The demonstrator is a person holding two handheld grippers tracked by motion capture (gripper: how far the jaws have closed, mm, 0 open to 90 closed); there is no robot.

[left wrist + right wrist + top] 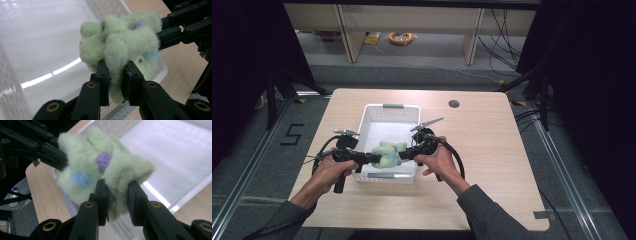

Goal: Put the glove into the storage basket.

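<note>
Grippers pinch a green fleece toy (388, 154) from both sides: our left gripper (373, 159) clamps a fold at its left, our right gripper (406, 155) clamps a fold at its right. We hold it over the near end of the white basket (390, 106), probably so it can drop straight in. Sharing the grip likely keeps the soft bundle from sagging.

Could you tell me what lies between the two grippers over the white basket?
A fuzzy green fabric item, clamped by the left gripper and right gripper; the high view shows it.
</note>
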